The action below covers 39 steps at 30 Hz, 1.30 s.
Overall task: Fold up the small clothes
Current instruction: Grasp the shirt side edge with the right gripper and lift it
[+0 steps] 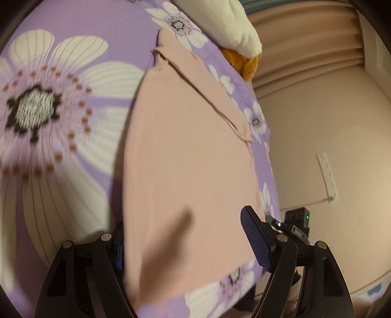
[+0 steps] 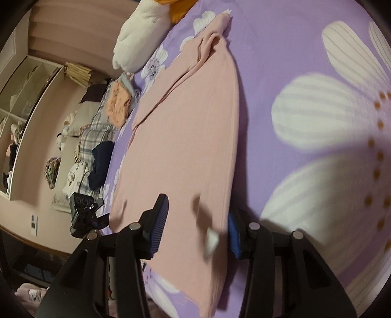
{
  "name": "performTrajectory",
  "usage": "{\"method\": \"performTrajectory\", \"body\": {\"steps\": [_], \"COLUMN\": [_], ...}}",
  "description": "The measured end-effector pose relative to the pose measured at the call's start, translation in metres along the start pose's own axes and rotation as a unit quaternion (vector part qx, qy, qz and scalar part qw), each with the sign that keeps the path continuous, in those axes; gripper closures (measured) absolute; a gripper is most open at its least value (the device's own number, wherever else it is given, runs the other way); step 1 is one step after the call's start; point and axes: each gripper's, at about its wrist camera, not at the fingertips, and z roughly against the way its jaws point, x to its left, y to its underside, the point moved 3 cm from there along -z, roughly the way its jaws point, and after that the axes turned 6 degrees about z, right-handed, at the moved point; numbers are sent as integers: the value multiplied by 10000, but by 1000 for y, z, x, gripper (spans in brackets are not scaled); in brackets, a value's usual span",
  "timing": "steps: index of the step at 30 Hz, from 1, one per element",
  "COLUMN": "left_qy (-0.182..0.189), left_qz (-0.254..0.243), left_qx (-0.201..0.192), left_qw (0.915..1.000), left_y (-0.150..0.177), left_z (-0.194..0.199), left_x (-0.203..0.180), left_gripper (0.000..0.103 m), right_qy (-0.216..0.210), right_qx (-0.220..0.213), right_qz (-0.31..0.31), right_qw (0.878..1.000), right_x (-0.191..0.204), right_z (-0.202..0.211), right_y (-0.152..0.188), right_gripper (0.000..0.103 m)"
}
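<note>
My left hand-held gripper (image 1: 188, 247) and right hand-held gripper (image 2: 195, 230) are both open, holding nothing. The pink top (image 1: 185, 156) lies between their fingers on the bed (image 1: 80, 22), partly folded; more folds are left

Pink garment (image 1: 185, 156) on a purple bedsheet (image 1: 105, 27) with white flowers; black grippers (image 2: 195, 225) carry blue pads (image 2: 160, 223).

A bed with a purple flowered sheet (image 2: 305, 49) stands by a beige wall (image 1: 342, 137) (bearing what may be a power strip (image 1: 327, 175)); pleated curtains (image 1: 305, 49) hang beyond.
</note>
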Motion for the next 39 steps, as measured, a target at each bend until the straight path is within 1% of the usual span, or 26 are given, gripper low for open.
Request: {"method": "performTrajectory", "body": {"steps": [4,5,6,8,9,10,11,12,13,14,16,18,20,24,28,32,39], "left_qy": [47,40,-3,-76,-106,-118,-155,-215,-305,-438,-462,-455,-324,-132,14,99,152], "left_qz": [18,19,22,90,128,171,252,300,329,386,500,486,353,30,-412,-749,-1001], "left_qx": [71,69,59,-4,-28,-52,-86,-98,-97,-111,-144,-260,-446,-719,-934,-1078,-1150], "left_qw": [10000,10000,10000,9999,9999,9998,9995,9993,9989,9982,9976,9974,9979,9973,9948,9913,9882], "left_y": [13,13,13,13,15,14,11,10,9,5,0,0,-4,-8,-13,-12,-5], "left_z": [2,1,1,1,2,4,2,1,-1,-5,-9,-4,3,17,30,43,52], "left_x": [-2,-3,-3,-1,4,7,10,13,15,18,18,15,2,-25,-58,-79,-95], "left_gripper": [25,30,31,42,45,53,64,70,82,94,101,103,103,103,103,103,103], "right_qy": [-58,-56,-59,-65,-65,-33,0,16,46,93,261,381,409,191,11,-60,-99], "right_qx": [120,132,158,178,175,148,116,90,63,35,6,-39,-123,-562,-912,-1154,-1399], "right_qz": [23,34,40,54,63,79,92,101,106,117,180,212,284,628,925,1210,1486], "right_qw": [9999,9999,9998,9998,9998,9999,9999,9999,9999,9999,9995,9990,9987,9963,9915,9859,9789], "right_x": [9,10,13,14,15,14,14,14,13,13,13,15,21,49,72,88,101], "right_z": [-2,-2,-2,-2,-2,-2,-3,-5,-5,-7,-12,-13,-10,8,26,41,62], "right_y": [13,16,21,21,22,22,23,22,21,20,18,16,13,0,-9,-13,-7], "right_gripper": [58,58,58,58,59,61,62,67,73,77,94,94,95,96,96,96,97]}}
